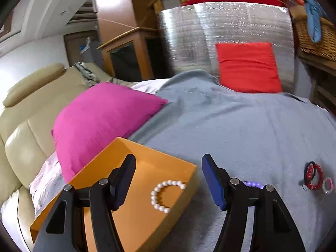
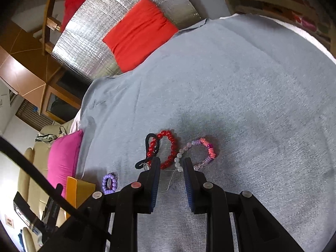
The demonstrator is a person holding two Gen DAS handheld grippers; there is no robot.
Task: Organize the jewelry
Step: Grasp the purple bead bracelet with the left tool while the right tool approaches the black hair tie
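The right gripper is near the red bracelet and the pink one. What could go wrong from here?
1. The red bracelet, a black hair tie and the pink bracelet lie touching, so the right gripper may lift more than one.
2. A loose thread lies between its fingers and may snag.
3. The purple bracelet lies beside the orange box, partly hidden behind the left gripper, and could be overlooked.

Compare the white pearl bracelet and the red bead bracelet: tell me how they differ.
The white pearl bracelet lies inside the orange box; the red bead bracelet lies on the grey blanket. The pearl one lies alone; the red one overlaps a black hair tie. Both are loops of round beads.
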